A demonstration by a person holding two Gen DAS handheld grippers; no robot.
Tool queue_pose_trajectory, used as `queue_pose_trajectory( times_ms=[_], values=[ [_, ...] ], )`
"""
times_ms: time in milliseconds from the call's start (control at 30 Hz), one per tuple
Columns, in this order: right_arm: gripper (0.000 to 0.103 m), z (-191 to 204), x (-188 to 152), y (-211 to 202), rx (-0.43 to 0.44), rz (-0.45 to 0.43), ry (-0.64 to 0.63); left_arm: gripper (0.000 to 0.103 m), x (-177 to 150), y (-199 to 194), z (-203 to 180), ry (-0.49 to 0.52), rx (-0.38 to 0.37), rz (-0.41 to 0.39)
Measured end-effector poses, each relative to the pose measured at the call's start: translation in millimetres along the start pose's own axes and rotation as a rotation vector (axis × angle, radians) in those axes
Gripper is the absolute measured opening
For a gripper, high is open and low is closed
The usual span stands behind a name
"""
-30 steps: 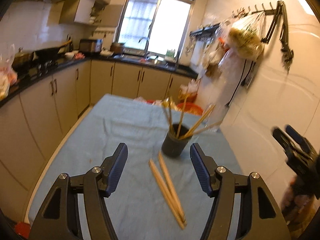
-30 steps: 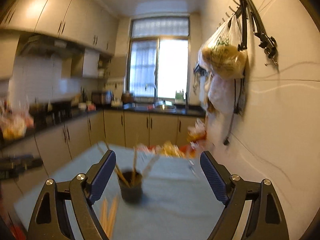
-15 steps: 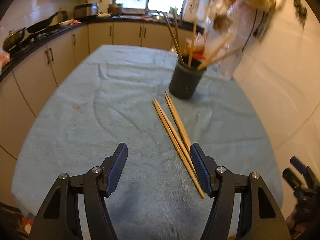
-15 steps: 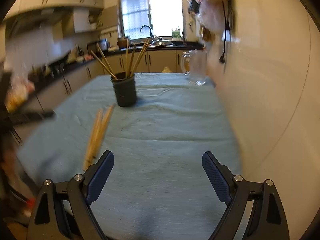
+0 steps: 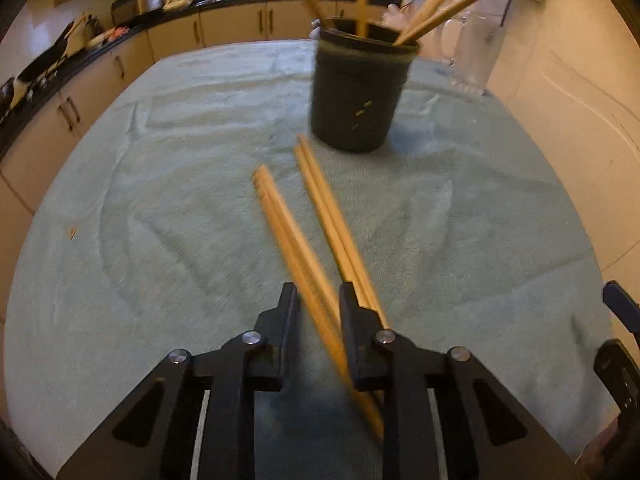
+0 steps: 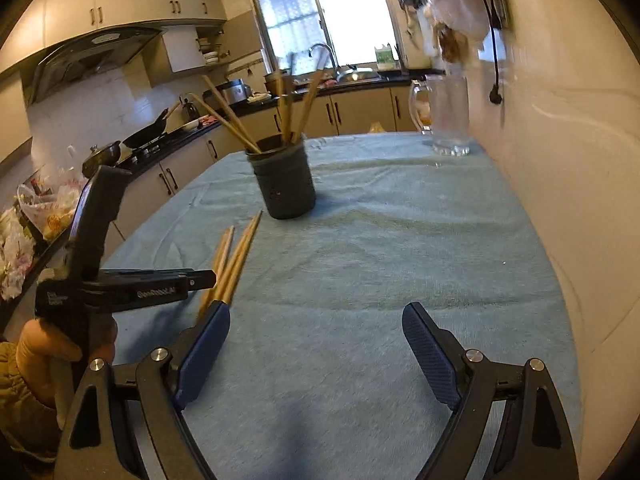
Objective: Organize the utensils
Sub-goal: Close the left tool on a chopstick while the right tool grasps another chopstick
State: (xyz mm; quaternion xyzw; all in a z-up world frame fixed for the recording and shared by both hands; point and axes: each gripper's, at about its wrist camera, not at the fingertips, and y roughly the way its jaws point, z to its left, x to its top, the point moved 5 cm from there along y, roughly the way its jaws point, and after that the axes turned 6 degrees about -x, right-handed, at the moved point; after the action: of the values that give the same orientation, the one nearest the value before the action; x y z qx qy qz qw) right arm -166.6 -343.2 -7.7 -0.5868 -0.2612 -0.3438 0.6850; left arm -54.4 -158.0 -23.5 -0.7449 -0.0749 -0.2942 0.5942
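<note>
Chopsticks (image 5: pixel 304 240) lie on the towel (image 5: pixel 160 200); the left gripper (image 5: pixel 318 300) pinches one pair. The right gripper (image 6: pixel 316 332) gapes wide, holding nothing.

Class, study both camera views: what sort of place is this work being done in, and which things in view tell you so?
Most likely a home kitchen. A range hood hangs over a wok on the counter, a sink tap stands under the window, and cabinets line the walls.
</note>
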Motion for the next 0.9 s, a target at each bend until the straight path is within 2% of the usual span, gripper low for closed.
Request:
queue_pose_trajectory(
  times_ms=[100, 233, 367, 533, 633, 767, 900],
  values=[
    [0.091, -11, 0, 9, -0.002, 0.031, 0.043, 0.018, -2, 0, -1, 0.019, 0.009, 0.001],
    [0.091, -13, -4, 11, 0.013, 0.067, 0.061, 0.017, -16, -8, 18, 0.007, 0.005, 0.006],
    [0.091, 6, -9, 19, 0.016, 0.107, 0.014, 0.018, -29, -24, 40, 0.011, -0.001, -0.015],
    [0.091, 52, -13, 43, 0.062, 0.179, -0.059, 0.024, -35, -35, 63, -0.06, -0.077, -0.023],
    [0.082, 74, -8, 63, 0.043, 0.207, -0.111, 0.026, -36, -39, 75, -0.082, -0.092, -0.039],
    [0.058, 87, -7, 90, -0.005, 0.261, -0.154, 0.026, -38, -41, 88, -0.114, -0.136, -0.053],
    [0.055, 92, -1, 105, -0.048, 0.274, -0.181, 0.026, -42, -44, 92, -0.129, -0.184, -0.069]
  ],
)
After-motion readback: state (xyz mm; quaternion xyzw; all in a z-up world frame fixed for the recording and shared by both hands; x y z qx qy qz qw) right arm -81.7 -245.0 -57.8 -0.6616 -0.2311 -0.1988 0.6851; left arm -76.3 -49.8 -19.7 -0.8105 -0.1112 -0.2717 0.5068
